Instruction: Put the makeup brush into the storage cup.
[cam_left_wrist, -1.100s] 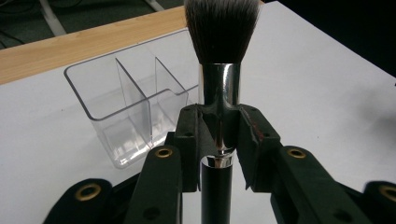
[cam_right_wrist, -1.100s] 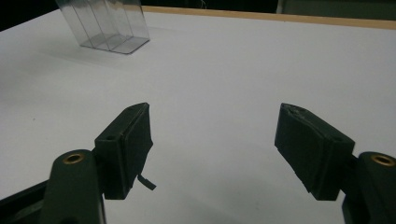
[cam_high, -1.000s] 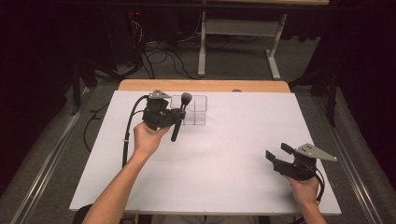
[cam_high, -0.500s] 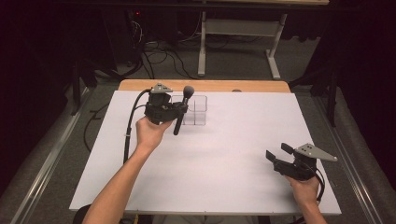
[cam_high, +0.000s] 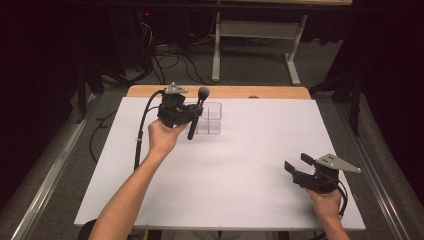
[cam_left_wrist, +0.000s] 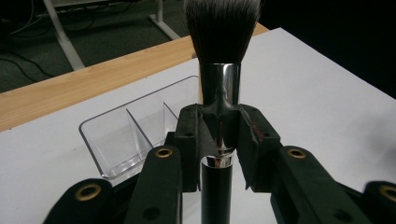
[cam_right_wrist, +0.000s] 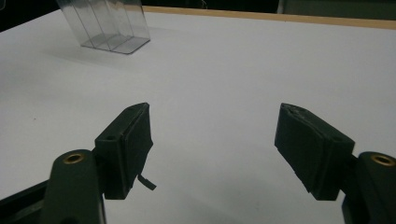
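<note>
Black makeup brush (cam_left_wrist: 218, 88) in clamped left tongs (cam_left_wrist: 218, 140) — right tongs (cam_right_wrist: 217, 149) agape.

- The clear organizer (cam_high: 210, 118) stands at the far edge of the white counter (cam_high: 235, 170), the one fixed obstacle on the surface.
- Its compartments are open at the top, split by thin clear dividers.
- The left hand-held gripper (cam_high: 186, 114) and the makeup brush (cam_high: 196, 112) clamped in it hang just in front of and above the organizer's left side, blocking an approach from there.
- The organizer's right side lies free.
- The right hand-held gripper (cam_high: 295, 166) sits low at the near right corner, jaws spread, with bare counter between it and the organizer.
</note>
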